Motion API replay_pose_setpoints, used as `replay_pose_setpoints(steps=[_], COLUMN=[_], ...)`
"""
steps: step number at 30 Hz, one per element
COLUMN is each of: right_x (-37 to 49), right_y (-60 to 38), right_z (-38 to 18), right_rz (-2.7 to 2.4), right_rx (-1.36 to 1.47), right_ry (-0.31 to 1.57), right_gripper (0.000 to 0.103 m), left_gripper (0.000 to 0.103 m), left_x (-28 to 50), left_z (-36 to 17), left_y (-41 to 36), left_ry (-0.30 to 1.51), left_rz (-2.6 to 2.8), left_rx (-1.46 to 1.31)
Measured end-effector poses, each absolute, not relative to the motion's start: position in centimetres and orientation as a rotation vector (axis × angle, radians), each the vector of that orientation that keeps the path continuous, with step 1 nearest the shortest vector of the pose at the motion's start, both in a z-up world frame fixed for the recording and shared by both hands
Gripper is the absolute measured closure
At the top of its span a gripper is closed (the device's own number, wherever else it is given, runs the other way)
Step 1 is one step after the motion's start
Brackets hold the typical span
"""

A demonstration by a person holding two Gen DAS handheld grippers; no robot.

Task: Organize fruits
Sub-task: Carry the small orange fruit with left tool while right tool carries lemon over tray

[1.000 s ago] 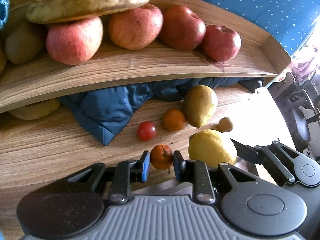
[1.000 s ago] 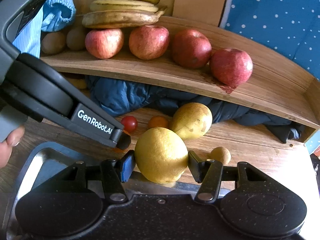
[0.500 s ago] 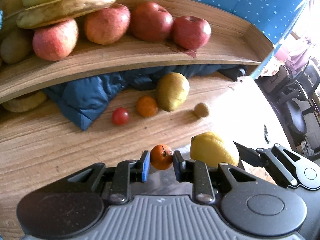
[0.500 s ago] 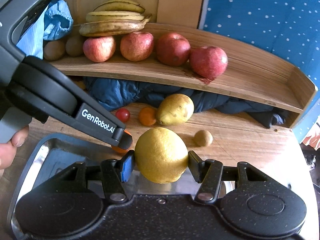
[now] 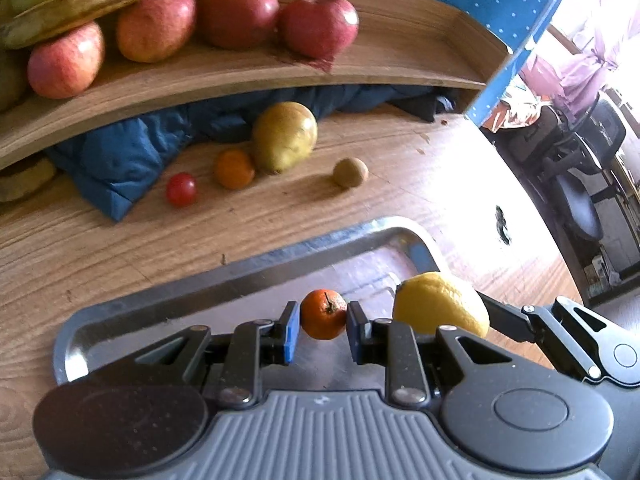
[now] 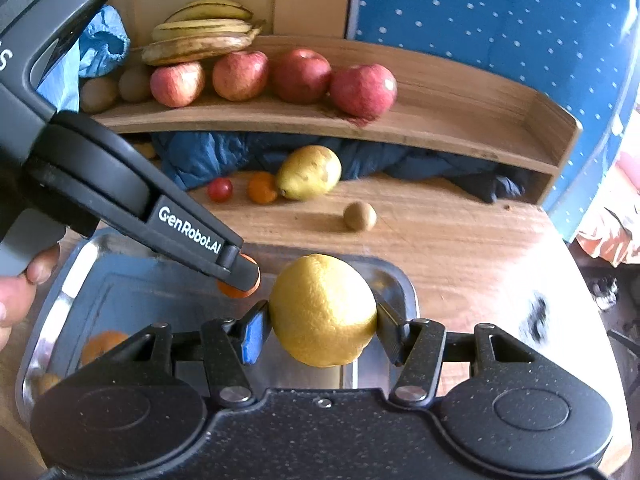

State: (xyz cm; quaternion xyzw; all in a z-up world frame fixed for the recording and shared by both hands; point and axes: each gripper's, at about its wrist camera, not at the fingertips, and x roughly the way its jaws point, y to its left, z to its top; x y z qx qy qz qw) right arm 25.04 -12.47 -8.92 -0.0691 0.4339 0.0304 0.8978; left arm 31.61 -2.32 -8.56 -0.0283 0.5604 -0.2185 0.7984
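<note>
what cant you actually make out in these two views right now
- Metal tray: its near part is hidden by the gripper bodies in both views.
- Fruit in the tray's left corner, right wrist view: cut off by the right gripper; kind unclear.
- Small orange in the left gripper: in the right wrist view a finger covers most of it.
- Under the shelf: dark, filled by blue cloth.

Yellow lemon [image 6: 323,310], small orange mandarin [image 5: 323,314] with a dark stem, silver metal tray [image 6: 68,280], black grippers with blue finger pads [image 5: 291,332] and white lettering. On the brown wood-grain table [image 5: 120,240]: red cherry tomato [image 5: 181,189], orange citrus [image 5: 234,169], yellow-green pear [image 5: 284,137], tan-brown kiwi [image 5: 351,173], navy quilted cloth [image 5: 120,160]. Brown wood shelf [image 6: 460,120] holds red and pink-red apples [image 6: 363,90] and yellow bananas [image 6: 204,38] streaked brown; blue backdrop [image 6: 500,20] with white dots.
</note>
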Motion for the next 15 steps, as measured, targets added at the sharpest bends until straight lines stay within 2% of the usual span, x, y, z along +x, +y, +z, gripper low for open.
replay_pose_setpoints(steps=[15], right_x=[21.0], right_y=[-14.2], right_z=[-9.3], right_rz=[0.034], right_rx=[-0.110], right_ry=[0.938], right_gripper=[0.045], left_gripper=[0.076], left_x=[28.8], left_z=[-9.3], left_y=[-3.2], left_ry=[1.240], left_rz=[-0.464], left_rx=[-0.028])
